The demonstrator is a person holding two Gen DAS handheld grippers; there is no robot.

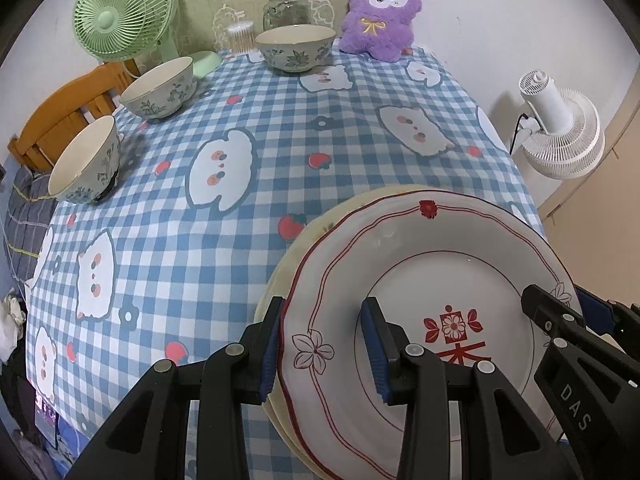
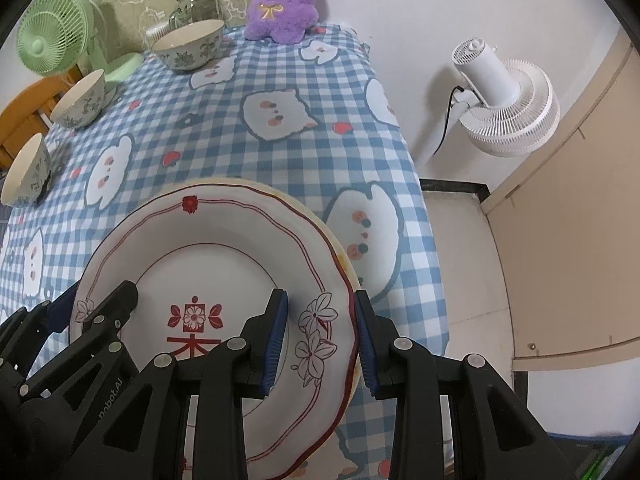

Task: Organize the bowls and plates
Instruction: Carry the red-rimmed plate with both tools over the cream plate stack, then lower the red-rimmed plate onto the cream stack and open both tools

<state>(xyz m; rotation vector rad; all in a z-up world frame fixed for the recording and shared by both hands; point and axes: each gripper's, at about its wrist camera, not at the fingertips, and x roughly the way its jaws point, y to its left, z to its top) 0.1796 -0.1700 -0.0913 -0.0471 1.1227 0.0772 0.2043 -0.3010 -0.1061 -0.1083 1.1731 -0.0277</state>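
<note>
both tongs sit nearest my cameras. left gripper [image 1: 324, 348] straddles the left rim of the red-trimmed plate [image 1: 420, 280], 1 jaw outside the edge, 1 over the plate face; right gripper [image 2: 320, 336] straddles the right rim the same way. whether the pads actually press the rim i cannot tell. that plate sits over a cream plate [image 1: 280, 280], at the table's near right corner. status, by my judgement: plates are nearly stacked; 3 floral bowls are left loose. near bowl [image 1: 86, 160], middle bowl [image 1: 158, 88] and far bowl [image 1: 296, 48] stand well apart beyond the plate, to the left. surface: blue checked tablecloth [image 1: 280, 120]. right of the plate, off the table, stands a white fan [image 2: 508, 96].
</note>
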